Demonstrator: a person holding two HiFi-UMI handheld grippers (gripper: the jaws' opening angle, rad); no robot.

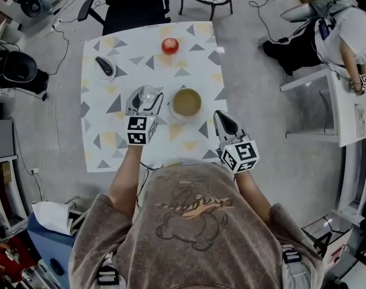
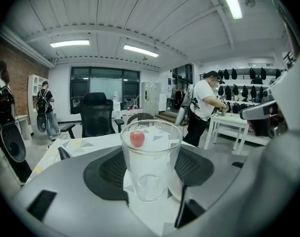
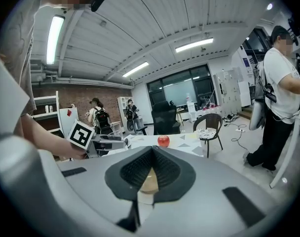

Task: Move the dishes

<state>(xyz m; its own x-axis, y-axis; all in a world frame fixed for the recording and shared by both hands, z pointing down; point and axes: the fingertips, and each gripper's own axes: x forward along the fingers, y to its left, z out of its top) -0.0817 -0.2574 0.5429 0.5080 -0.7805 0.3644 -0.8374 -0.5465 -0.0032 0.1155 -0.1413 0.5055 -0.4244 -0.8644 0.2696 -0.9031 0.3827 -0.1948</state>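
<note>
Jaws of L gripper (image 1: 144,101) clasp the glass (image 2: 150,162), just left of the bowl (image 1: 186,102); R gripper (image 1: 226,123), right of bowl, is closed & empty. Risk: the smooth glass slips, or knocks the bowl.

**Dishes on the table (image 1: 111,143).** The drinking glass (image 1: 148,95) is clear, empty and upright. It stands left of centre, just beside the bowl. The bowl (image 1: 186,102) is round, olive-tan inside and ringed in white. It sits upright near the middle. The small white dish (image 1: 105,68) lies at the far left, well apart from both, and carries a dark oblong item (image 1: 103,64).
</note>
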